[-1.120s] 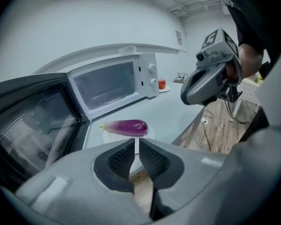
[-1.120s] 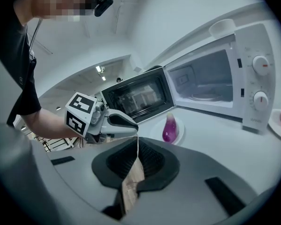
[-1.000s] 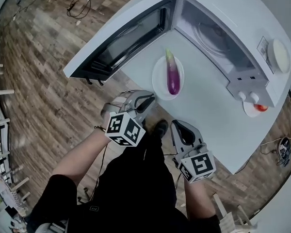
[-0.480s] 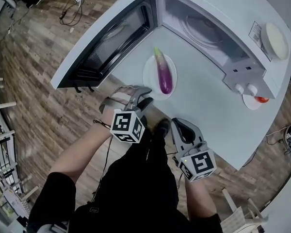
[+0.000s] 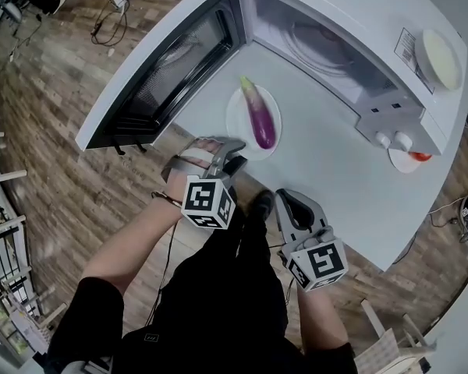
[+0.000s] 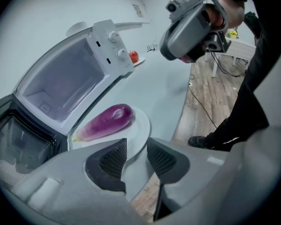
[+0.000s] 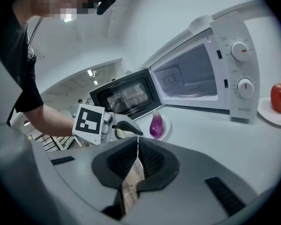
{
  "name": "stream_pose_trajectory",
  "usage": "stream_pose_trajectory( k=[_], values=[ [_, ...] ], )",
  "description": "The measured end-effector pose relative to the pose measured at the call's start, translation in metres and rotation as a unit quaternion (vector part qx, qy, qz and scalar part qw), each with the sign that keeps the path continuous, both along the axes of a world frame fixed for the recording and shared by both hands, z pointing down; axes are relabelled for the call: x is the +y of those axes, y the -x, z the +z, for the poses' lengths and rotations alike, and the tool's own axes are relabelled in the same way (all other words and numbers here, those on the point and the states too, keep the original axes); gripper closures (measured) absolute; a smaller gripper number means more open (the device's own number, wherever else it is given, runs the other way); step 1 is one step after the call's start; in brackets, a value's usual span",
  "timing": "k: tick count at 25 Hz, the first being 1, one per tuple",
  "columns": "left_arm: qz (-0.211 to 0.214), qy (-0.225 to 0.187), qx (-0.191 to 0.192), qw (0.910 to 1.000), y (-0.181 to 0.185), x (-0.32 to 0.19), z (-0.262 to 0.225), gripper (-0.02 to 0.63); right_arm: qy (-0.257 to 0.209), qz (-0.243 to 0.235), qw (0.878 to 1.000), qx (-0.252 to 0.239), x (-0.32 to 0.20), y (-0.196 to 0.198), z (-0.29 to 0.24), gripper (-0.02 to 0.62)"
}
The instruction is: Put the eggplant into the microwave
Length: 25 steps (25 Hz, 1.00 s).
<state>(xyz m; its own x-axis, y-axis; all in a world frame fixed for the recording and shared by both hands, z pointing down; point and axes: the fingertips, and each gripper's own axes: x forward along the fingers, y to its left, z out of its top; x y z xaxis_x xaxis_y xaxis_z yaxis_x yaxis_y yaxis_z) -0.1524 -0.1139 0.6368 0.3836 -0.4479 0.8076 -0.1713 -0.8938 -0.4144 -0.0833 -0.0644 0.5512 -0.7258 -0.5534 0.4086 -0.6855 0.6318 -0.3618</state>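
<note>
- Purple eggplant (image 5: 257, 120) lies on a white plate (image 5: 235, 120) on the pale table (image 5: 335, 185). In the head view its green stem points to 11 o'clock and its rounded end to 5 o'clock. It is outside the microwave.
- White microwave (image 5: 359, 2) stands at 1 o'clock from the plate, with its cavity open and the glass turntable showing inside. Its dark-windowed door (image 5: 164, 68) is swung out toward 10 o'clock.
- Grey left gripper (image 5: 232, 153) sits at the plate's 6 o'clock side, just beside the rim. Its jaws have just been opening and now stand wide apart, gripping nothing. In the left gripper view the plate's near rim shows in the gap, and the pads do not press on it.
- Grey right gripper (image 5: 290, 202) hangs at 5 o'clock from the left one, at the table's near edge. Its jaws are closed together with nothing between them.
- Red apple (image 5: 420, 157) rests on a small saucer at 3 o'clock from the plate, past the microwave's knobs.
</note>
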Motion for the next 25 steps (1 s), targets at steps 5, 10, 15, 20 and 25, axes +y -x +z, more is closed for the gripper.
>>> stream_pose_trajectory(
  k=[5, 10, 15, 20, 25],
  values=[
    [0.01, -0.016, -0.016, 0.9997, 0.001, -0.005, -0.001, 0.48, 0.005, 0.004, 1.0, 0.0, 0.001, 0.0, 0.003, 0.578],
    [0.028, -0.064, -0.06, 0.9957, 0.012, -0.019, -0.002, 0.48, 0.004, 0.005, 1.0, 0.0, 0.002, 0.0, 0.003, 0.578],
    [0.045, -0.075, -0.071, 0.9937, 0.012, -0.025, -0.001, 0.48, 0.008, 0.008, 1.0, 0.002, 0.003, -0.001, 0.006, 0.578],
    [0.066, -0.08, -0.063, 0.9926, -0.009, -0.021, -0.001, 0.482, 0.007, 0.005, 1.0, 0.0, 0.006, 0.001, 0.006, 0.578],
    [0.075, -0.094, -0.058, 0.9911, -0.026, -0.026, -0.001, 0.483, 0.011, 0.008, 1.0, 0.002, 0.008, -0.002, 0.01, 0.578]
  ],
)
